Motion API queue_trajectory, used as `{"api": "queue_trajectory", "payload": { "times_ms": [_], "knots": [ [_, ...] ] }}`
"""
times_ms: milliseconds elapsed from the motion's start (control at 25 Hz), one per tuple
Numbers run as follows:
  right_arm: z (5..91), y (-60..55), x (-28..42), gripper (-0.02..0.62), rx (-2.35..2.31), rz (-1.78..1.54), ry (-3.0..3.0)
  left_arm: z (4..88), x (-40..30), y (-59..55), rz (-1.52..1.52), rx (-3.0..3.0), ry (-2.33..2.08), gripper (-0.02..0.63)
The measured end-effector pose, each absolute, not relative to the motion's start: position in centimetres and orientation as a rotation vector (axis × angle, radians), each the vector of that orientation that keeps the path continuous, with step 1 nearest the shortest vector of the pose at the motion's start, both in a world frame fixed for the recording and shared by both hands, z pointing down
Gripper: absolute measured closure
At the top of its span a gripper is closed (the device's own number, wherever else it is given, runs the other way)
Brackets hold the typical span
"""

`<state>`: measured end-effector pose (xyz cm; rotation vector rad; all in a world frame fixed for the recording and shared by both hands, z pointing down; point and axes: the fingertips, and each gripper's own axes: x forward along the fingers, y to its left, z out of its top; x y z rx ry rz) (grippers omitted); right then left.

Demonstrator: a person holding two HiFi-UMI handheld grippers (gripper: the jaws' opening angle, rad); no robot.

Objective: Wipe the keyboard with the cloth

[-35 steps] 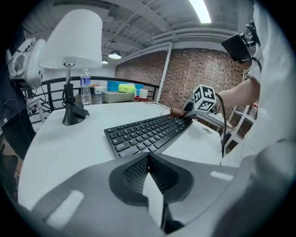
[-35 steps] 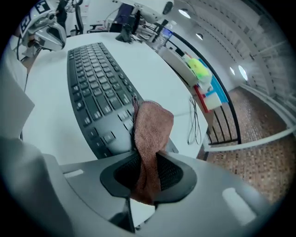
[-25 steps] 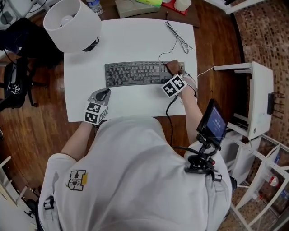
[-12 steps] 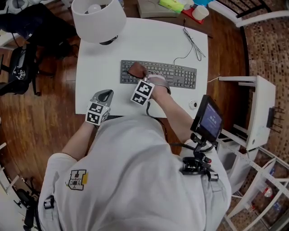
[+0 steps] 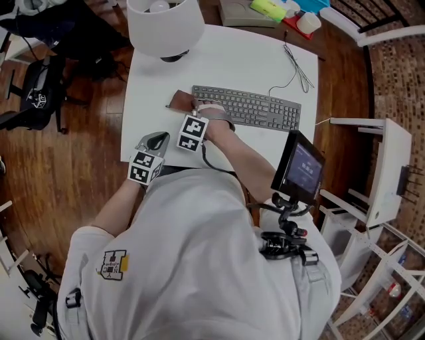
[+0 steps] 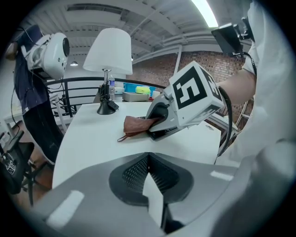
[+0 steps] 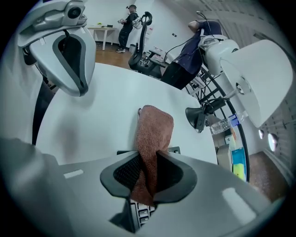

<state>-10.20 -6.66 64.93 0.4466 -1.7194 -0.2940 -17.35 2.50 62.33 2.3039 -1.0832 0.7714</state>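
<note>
A dark keyboard [image 5: 255, 108] lies across the white table [image 5: 239, 60]. My right gripper [image 5: 188, 106] is at the keyboard's left end, shut on a brown cloth [image 5: 179, 101] that trails past that end onto the table. In the right gripper view the cloth [image 7: 154, 132] runs up between the pads and keyboard keys [image 7: 141, 212] show under them. My left gripper [image 5: 157, 137] hovers at the table's near left edge, jaws together and empty [image 6: 148, 159]. From there the cloth [image 6: 135, 125] and the right gripper [image 6: 159, 118] show ahead.
A white lamp [image 5: 166, 23] stands at the table's far left. The keyboard's thin cable [image 5: 295, 66] loops at the far right. Books and a cup [image 5: 272, 8] sit beyond the table. A small screen [image 5: 300, 166] hangs at my chest, and a white shelf [image 5: 382, 159] stands at right.
My right gripper has swept the cloth leftward along the keyboard, from its right end to its left end. The left gripper has stayed by the table's near left edge.
</note>
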Motion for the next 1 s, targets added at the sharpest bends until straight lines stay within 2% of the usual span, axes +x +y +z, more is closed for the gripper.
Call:
{"api": "queue_trajectory", "payload": {
  "times_ms": [160,320,640,1000],
  "knots": [
    [64.8,-6.7,-9.4,0.506,0.460,-0.274,-1.718,62.4,-17.3,2.2,0.783,2.312,-1.068,0.606],
    [64.8,-6.9,-5.2,0.506,0.515,-0.223,-1.691,62.6,-15.2,1.5,0.787,2.334,-1.026,0.606],
    [64.9,-6.6,10.3,0.506,0.690,-0.087,-1.567,62.3,-8.4,0.2,0.805,2.406,-0.912,0.606],
    [65.4,-6.1,27.5,0.506,0.932,0.132,-1.357,63.0,-6.0,-1.4,0.819,2.432,-0.861,0.606]
  ]
}}
